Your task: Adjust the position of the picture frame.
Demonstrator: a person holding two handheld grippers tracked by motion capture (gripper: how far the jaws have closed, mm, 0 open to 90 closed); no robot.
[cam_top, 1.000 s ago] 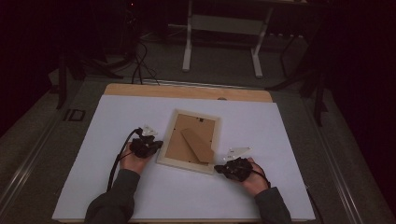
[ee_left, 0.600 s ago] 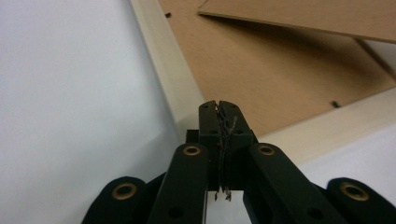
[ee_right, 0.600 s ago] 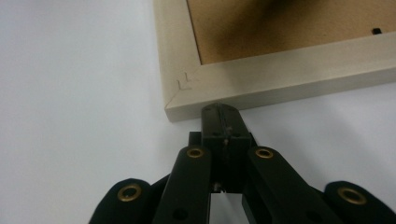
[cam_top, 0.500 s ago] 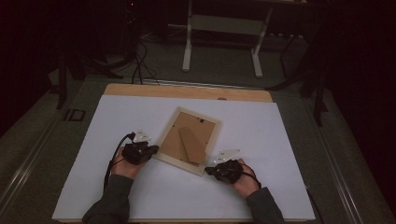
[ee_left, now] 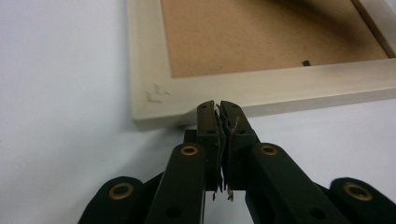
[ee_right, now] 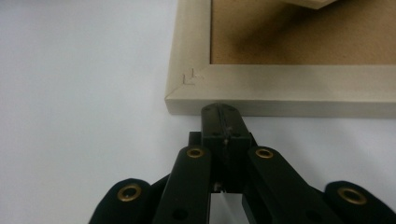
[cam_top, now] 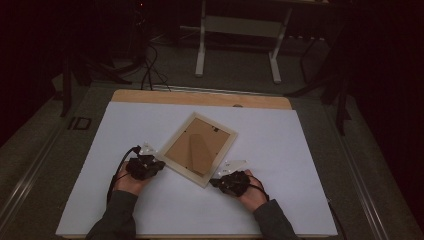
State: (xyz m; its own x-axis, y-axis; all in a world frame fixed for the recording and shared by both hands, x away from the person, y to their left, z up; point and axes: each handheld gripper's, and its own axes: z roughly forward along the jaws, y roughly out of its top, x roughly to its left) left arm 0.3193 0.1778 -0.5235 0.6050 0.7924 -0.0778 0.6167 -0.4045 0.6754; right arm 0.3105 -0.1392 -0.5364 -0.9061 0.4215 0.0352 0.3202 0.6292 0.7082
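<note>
On the white table (cam_top: 300, 150), near its front middle: one frame (cam_top: 199, 148), pale wood, lying face down with its brown backing board up (a stand flap rests flat on the board). It sits turned at an angle to the table's edges, one corner pointing toward the person.

Left gripper (cam_top: 159, 166): at the frame's left lower edge, near a corner; jaws clenched together with nothing between them, tips against the frame's outer side, as the left gripper view (ee_left: 218, 106) shows, where only a thin slit parts them. A cable loops back from it over the hand.

Right gripper (cam_top: 214, 182): at the frame's near corner, jaws pressed fully together and empty, tips touching or just short of the frame's outer side in the right gripper view (ee_right: 219, 108) (contact cannot be told for certain).

Both grippers lie low on the table, one on each side of the near corner. Sleeves (cam_top: 117, 220) enter from the bottom edge.
</note>
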